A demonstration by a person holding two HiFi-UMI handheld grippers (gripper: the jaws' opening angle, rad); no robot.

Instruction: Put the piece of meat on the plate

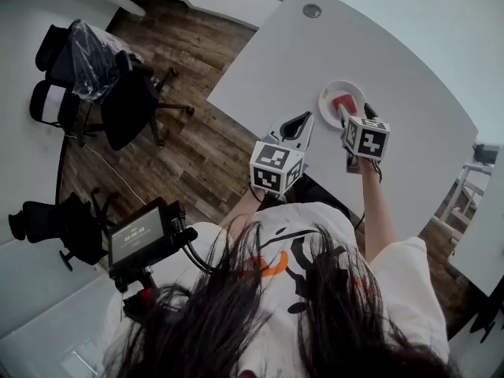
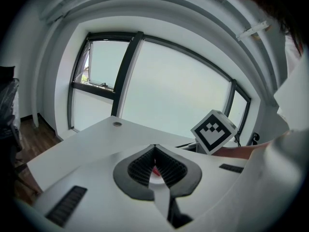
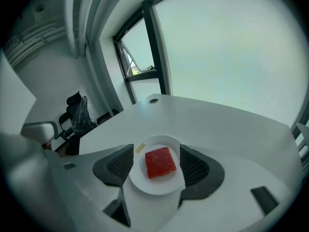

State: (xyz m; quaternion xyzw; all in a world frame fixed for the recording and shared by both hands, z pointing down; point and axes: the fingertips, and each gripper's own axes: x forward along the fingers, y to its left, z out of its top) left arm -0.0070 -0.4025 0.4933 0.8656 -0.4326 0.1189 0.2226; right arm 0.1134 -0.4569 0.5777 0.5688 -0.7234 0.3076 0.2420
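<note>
A red square piece of meat [image 3: 160, 162] lies flat on a small white round plate [image 3: 155, 186] on the white table [image 1: 378, 69]. My right gripper [image 3: 156, 151] hovers just above the plate, open, with a jaw on either side of the meat and not touching it. In the head view the meat [image 1: 343, 102] and plate [image 1: 328, 97] sit just beyond the right gripper [image 1: 348, 116]. My left gripper [image 1: 305, 118] is to the plate's left near the table's edge, shut on nothing. In its own view the left gripper [image 2: 154, 148] points toward the plate, and the right gripper's marker cube [image 2: 214, 131] shows beyond it.
A small yellowish bit [image 3: 140, 148] lies on the plate's rim. The table has a round cable grommet [image 1: 312, 10] at its far end. Black office chairs [image 1: 94, 85] stand on the wooden floor to the left. Large windows [image 2: 169, 91] line the wall behind the table.
</note>
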